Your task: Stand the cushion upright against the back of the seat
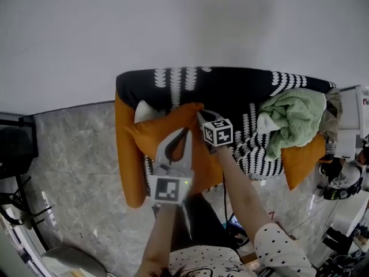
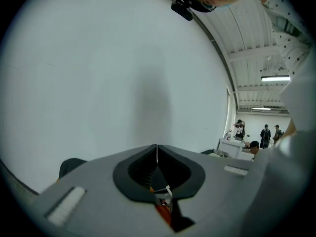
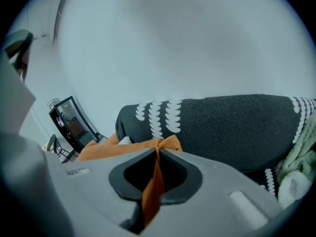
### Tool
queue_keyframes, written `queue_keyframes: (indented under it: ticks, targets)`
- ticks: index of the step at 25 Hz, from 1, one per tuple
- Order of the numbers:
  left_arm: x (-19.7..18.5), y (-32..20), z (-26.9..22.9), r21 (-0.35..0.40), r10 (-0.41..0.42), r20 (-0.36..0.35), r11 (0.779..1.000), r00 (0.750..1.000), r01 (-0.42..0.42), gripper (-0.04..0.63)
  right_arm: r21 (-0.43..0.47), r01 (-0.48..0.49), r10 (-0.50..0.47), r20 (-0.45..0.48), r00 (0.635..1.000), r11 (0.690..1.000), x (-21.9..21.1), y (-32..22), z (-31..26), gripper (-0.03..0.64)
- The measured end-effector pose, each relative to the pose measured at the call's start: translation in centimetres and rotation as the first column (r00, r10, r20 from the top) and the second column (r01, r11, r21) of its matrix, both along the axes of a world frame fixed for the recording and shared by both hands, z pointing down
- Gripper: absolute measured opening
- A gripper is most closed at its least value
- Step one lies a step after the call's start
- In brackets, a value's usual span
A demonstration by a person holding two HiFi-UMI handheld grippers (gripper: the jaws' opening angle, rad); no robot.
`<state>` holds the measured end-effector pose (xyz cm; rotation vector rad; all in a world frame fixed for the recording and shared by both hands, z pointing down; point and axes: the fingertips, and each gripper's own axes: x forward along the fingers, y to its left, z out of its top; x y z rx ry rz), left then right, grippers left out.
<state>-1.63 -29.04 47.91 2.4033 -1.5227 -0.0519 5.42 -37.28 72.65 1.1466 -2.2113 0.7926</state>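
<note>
An orange cushion (image 1: 154,133) is lifted off the seat of a sofa draped in a black throw with white leaf print (image 1: 230,91). My left gripper (image 1: 185,130) is at the cushion's middle edge. Its jaws are closed (image 2: 157,149), with a sliver of orange fabric and a white tag pinched at their base. My right gripper (image 1: 200,114) is shut on the cushion's upper right corner. In the right gripper view, orange cloth (image 3: 156,179) runs between the closed jaws (image 3: 159,152), and the rest of the cushion (image 3: 98,149) lies in front of the dark sofa back (image 3: 222,127).
A crumpled green blanket (image 1: 291,120) lies on the sofa's right side above a second orange cushion (image 1: 302,160). A white piece (image 1: 145,111) shows behind the held cushion. A black stand (image 1: 14,149) is on the marble floor at the left, with clutter at the right. Several people (image 2: 266,135) stand far off.
</note>
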Motion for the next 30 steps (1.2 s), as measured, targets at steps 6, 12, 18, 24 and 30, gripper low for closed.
queue_keyframes:
  ticks: [6, 12, 18, 24, 30]
  targets:
    - [0.8, 1.5, -2.4, 0.025, 0.005, -0.004, 1.0, 1.0, -0.005, 0.0, 0.06, 0.01, -0.013, 0.05, 0.999, 0.998, -0.4, 0.8, -4.6, 0.02]
    - [1.4, 2.1, -4.8, 0.08, 0.0, -0.009, 0.997, 1.0, 0.0, 0.0, 0.188, 0.056, -0.069, 0.067, 0.995, 0.981, -1.4, -0.6, -10.9, 0.02]
    - [1.5, 1.9, -6.7, 0.111, -0.002, 0.001, 0.994, 1.0, 0.002, 0.0, 0.283, 0.041, -0.063, 0.07, 0.996, 0.958, -1.0, -3.1, -15.7, 0.02]
    - [1.7, 1.8, -7.6, 0.128, -0.005, 0.009, 0.992, 1.0, 0.004, 0.0, 0.361, -0.025, -0.011, 0.096, 0.995, 0.932, 1.3, -5.3, -19.7, 0.021]
    - [2.1, 1.1, -8.3, 0.136, -0.013, 0.012, 0.991, 1.0, 0.011, 0.0, 0.374, -0.051, 0.037, 0.044, 0.998, 0.926, 3.4, -8.3, -20.0, 0.021]
